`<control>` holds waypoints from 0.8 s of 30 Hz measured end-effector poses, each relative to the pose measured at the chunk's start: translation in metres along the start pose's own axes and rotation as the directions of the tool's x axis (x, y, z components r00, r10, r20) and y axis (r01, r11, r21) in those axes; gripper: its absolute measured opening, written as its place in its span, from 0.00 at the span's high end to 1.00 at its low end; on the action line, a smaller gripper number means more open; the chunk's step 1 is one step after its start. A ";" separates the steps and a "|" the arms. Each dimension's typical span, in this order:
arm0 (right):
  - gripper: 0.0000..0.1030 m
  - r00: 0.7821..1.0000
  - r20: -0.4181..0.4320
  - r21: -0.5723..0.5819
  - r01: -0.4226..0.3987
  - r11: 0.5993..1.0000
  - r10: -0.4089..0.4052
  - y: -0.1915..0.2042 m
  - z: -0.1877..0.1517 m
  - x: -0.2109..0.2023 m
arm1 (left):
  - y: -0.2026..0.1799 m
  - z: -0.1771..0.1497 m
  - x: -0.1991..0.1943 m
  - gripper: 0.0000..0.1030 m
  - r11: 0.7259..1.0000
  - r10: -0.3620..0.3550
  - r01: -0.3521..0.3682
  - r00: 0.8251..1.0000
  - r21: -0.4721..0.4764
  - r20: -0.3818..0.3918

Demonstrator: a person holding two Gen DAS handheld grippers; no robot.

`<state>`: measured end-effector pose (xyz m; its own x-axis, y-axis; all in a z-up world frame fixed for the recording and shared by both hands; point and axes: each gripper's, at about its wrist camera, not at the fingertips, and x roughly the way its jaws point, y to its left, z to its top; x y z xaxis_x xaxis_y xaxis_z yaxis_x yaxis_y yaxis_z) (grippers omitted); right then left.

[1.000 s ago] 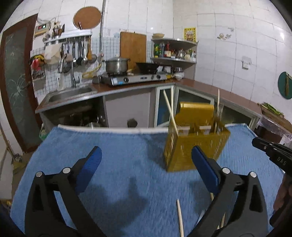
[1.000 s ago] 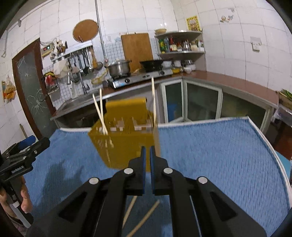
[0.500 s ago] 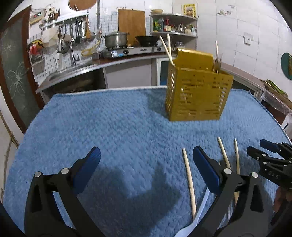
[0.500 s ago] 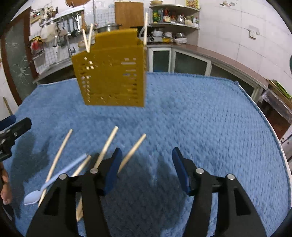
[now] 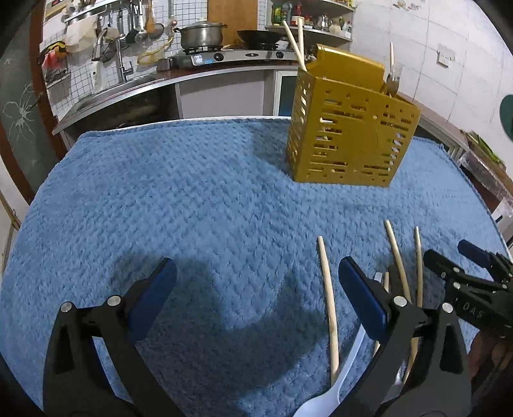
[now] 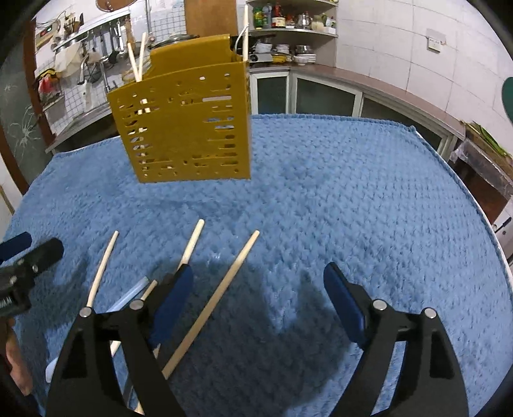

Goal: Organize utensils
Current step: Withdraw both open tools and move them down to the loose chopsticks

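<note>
Only readable text was white lettering "DAS" on the black body of the right claw (image 5: 461,259), seen at the right edge of the left wrist view; anything after those letters was cut off. Bottle labels on the wall shelf (image 6: 290,30) were too small to read. Yellow poster on the tiles was cropped and unreadable.

white spoon (image 5: 323,406) bowl cut by frame edge; handle behind left claw (image 5: 256,285).
</note>
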<state>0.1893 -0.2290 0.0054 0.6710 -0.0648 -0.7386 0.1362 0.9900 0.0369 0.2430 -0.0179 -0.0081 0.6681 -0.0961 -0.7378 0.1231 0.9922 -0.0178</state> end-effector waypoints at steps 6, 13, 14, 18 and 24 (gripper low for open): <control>0.37 0.999 -0.041 0.030 -0.017 0.999 0.018 0.002 0.003 0.010 | -0.003 0.002 0.009 0.05 1.000 -0.002 0.002 1.000 -0.021 -0.013; 0.66 0.994 -0.100 0.060 -0.031 0.998 0.037 0.008 0.002 0.025 | -0.015 0.001 0.016 0.16 1.000 -0.020 0.020 0.999 0.002 -0.028; 0.70 0.994 -0.104 0.053 -0.026 0.998 0.032 0.010 0.003 0.027 | -0.016 0.001 0.016 0.18 1.000 -0.021 0.021 0.999 0.005 -0.029; 0.85 0.993 -0.113 0.035 -0.038 0.999 0.042 0.013 0.005 0.029 | -0.022 0.002 0.020 0.27 0.999 -0.043 0.043 0.998 0.009 -0.041; 0.87 0.992 -0.106 -0.001 -0.073 0.997 0.073 0.018 0.009 0.033 | -0.029 0.001 0.023 0.37 0.998 -0.058 0.060 0.997 0.028 -0.058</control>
<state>0.2204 -0.2147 -0.0128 0.5981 0.0209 -0.8012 0.0862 0.9922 0.0902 0.2556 -0.0489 -0.0242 0.6164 -0.1490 -0.7732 0.1833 0.9821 -0.0431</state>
